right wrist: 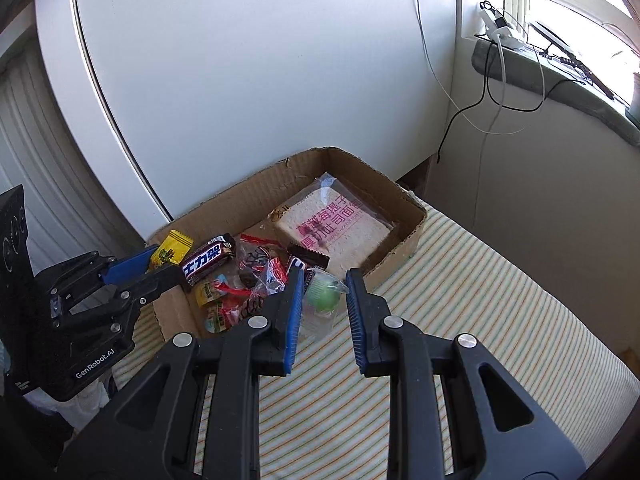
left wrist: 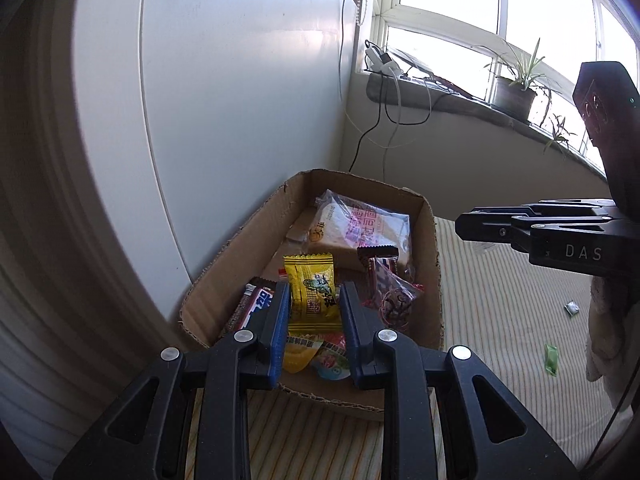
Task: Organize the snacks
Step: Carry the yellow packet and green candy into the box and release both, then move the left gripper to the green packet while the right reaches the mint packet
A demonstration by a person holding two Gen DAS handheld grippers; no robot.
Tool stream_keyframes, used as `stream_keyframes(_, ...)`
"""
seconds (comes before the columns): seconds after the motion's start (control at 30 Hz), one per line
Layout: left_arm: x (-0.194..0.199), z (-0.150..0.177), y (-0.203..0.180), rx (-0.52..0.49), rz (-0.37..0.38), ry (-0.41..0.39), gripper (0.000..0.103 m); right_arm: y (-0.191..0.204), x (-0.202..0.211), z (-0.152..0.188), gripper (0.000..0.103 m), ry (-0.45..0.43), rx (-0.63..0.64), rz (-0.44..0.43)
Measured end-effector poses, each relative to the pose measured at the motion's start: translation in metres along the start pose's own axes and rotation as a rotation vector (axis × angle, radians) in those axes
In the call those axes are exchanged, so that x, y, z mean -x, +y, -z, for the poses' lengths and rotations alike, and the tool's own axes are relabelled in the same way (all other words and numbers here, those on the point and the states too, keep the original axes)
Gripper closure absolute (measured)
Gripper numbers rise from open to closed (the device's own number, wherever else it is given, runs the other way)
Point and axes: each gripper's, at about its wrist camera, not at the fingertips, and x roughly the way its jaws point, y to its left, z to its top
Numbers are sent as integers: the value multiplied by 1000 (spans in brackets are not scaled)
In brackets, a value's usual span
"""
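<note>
A shallow cardboard box [left wrist: 434, 240] [right wrist: 412, 236] on a striped cloth holds a wrapped bread slice [left wrist: 360, 224] [right wrist: 340, 224], a dark chocolate bar [right wrist: 208, 258] [left wrist: 254, 306] and several small snacks. My left gripper [left wrist: 314, 300] [right wrist: 156, 266] hovers over the box's near end, its jaws around a yellow candy packet [left wrist: 310, 288] [right wrist: 172, 248] that looks held above the box. My right gripper [right wrist: 322, 286] [left wrist: 480, 222] is open beside a clear packet with a green sweet [right wrist: 322, 298] at the box's edge.
A white appliance wall [right wrist: 240, 80] stands behind the box. A windowsill [left wrist: 460, 108] carries a power strip, cables and potted plants [left wrist: 516, 88]. Two small wrappers [left wrist: 551, 360] [left wrist: 572, 307] lie on the striped cloth [right wrist: 460, 320].
</note>
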Motion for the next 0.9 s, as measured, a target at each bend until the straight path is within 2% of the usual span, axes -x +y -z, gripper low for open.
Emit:
stream_keyframes(0.23,-5,-1,4,16,9,4,79,20,-31,-17,80,30,6,-61)
stream_keyframes(0.3,-4,-1,4,23,12,1,79,23,-34,-20,79,23,9,-49)
stream_keyframes(0.37,-6,-3,4,24,15,5,78,23,-34,-24,74,16,3,-58)
stream_keyframes(0.43,-5,-4,5,25,9,7,72,24,-34,-28,56,10,3,-62)
stream_keyframes(0.5,-3,-4,6,27,2,3,70,25,-30,-30,49,-4,8,-47)
stream_keyframes(0.9,8,-6,-5,13,-2,-7,69,15,-3,-25,46,-42,16,-30)
